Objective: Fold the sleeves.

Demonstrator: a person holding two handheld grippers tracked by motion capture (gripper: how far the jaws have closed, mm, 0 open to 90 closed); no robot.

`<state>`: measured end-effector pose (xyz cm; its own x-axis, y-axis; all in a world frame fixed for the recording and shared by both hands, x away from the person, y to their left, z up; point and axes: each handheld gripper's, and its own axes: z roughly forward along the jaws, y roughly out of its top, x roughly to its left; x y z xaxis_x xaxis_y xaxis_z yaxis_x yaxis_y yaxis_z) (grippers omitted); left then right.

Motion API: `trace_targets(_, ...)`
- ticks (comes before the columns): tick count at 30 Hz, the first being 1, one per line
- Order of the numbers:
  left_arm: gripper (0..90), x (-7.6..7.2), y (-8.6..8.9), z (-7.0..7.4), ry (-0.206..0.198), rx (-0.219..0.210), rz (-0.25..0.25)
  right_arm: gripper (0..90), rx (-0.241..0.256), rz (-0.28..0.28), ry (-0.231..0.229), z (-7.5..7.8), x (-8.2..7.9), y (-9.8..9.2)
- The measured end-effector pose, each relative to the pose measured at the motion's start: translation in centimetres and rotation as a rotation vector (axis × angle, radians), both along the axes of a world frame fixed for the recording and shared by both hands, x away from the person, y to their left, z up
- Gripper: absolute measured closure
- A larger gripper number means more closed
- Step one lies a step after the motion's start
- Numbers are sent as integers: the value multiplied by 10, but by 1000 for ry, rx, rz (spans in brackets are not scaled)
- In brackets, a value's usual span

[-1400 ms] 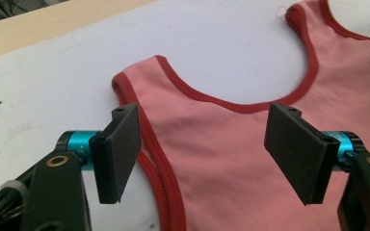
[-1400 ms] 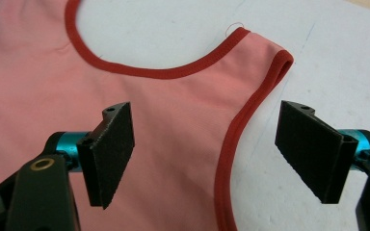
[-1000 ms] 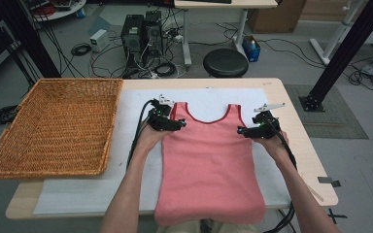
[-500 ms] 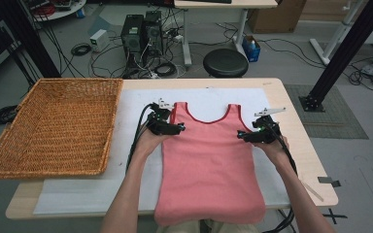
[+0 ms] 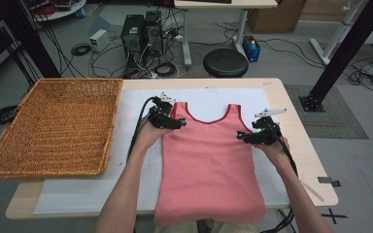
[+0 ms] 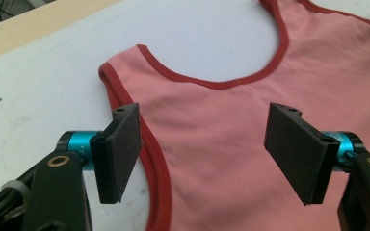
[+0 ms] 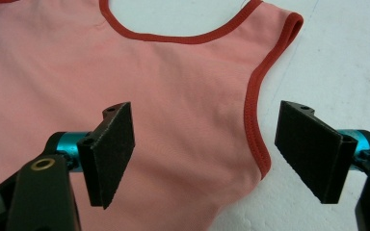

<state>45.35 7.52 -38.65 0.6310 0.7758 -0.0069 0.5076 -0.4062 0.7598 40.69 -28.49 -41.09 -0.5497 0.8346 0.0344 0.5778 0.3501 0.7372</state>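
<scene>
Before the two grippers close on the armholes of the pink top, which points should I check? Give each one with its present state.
1. Left gripper open: ok.
2. Right gripper open: ok.
3. Red armhole trim between the left jaws: ok.
4. Red trim between the right jaws: ok.
5. Pink top lying flat on the white sheet: ok.
6. Jaws low enough to catch the fabric: cannot tell.

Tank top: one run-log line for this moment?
tank top flat on table | left gripper open over left armhole | right gripper open over right armhole | basket unused
</scene>
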Motion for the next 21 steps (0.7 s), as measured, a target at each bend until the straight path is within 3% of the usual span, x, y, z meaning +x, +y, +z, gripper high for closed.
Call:
trace_targets(3, 309, 27, -5, -1, 7, 12, -8, 213, -12, -1, 4, 0, 0, 1)
trace_targets(7, 332, 58, -11, -10, 47, 38, 2, 213, -24, -3, 17, -2, 0, 0)
trace_targets(10, 332, 78, -12, -18, 73, 8, 31, 214, -20, -9, 19, -2, -1, 0)
trace_targets(16, 332, 102, -14, -33, 99, 28, 64, 213, -46, 7, 24, -5, -1, 4)
trace_targets(19, 367, 108, -12, -43, 112, 29, 62, 213, -52, 11, 26, -6, -1, 5)
trace_targets(21, 404, 109, -12, -47, 100, 36, 53, 213, -55, 19, 29, -6, -2, 5)
